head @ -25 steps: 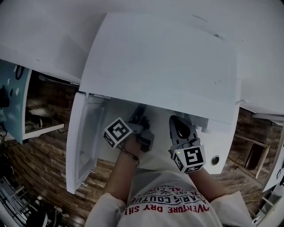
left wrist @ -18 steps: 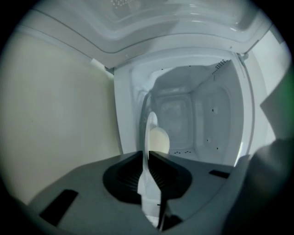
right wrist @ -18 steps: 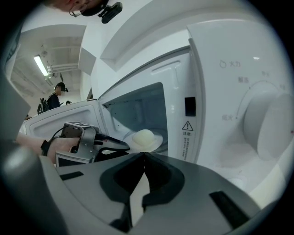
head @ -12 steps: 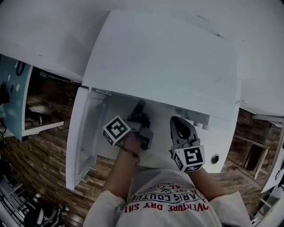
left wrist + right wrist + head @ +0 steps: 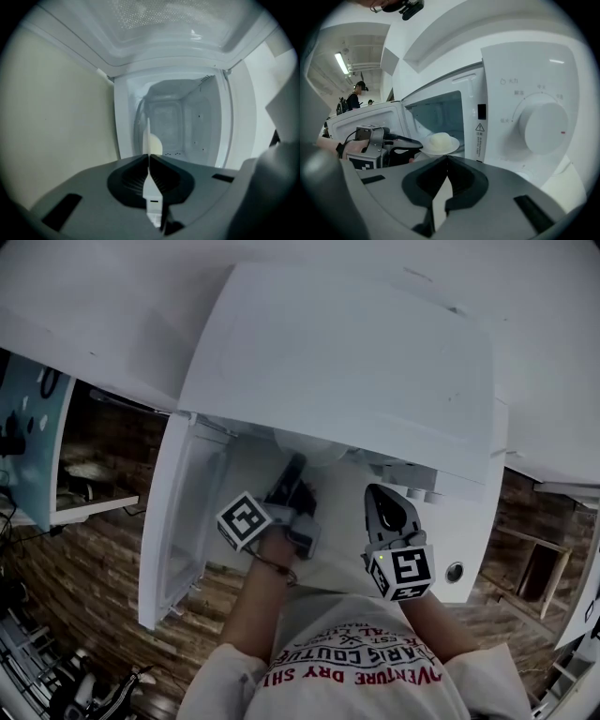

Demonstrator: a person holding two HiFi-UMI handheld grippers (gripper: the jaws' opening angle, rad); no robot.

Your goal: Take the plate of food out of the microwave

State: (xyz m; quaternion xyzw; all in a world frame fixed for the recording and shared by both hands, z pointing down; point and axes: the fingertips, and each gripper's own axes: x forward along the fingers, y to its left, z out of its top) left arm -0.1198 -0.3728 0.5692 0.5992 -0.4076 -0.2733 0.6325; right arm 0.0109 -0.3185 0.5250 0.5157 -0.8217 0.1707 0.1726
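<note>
Closing on the rim of the plate (image 5: 453,148), the left gripper (image 5: 149,161) pinches it at the microwave (image 5: 497,75) mouth, nine o'clock from the dial (image 5: 543,126). The right gripper (image 5: 446,159), at three o'clock of the left, is narrow, pinched together and empty.

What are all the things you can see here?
Microwave: one, white, in front of the person.
Door: one, white, swung open to the left.
Dial: one, white, on the microwave's front, right side.
Plate: one, white, at the microwave's opening.
Food: one mound, pale yellow, on the plate.
Floor: one, brown planks, below.
Bystander: one, dark, far off beyond the door.
Left tongs: one, grey, closing on the plate's rim, which sits between the jaws.
Right tongs: one, grey, shut, empty, before the dial panel.
Shirt: one, white with red print, bottom of the head view.
</note>
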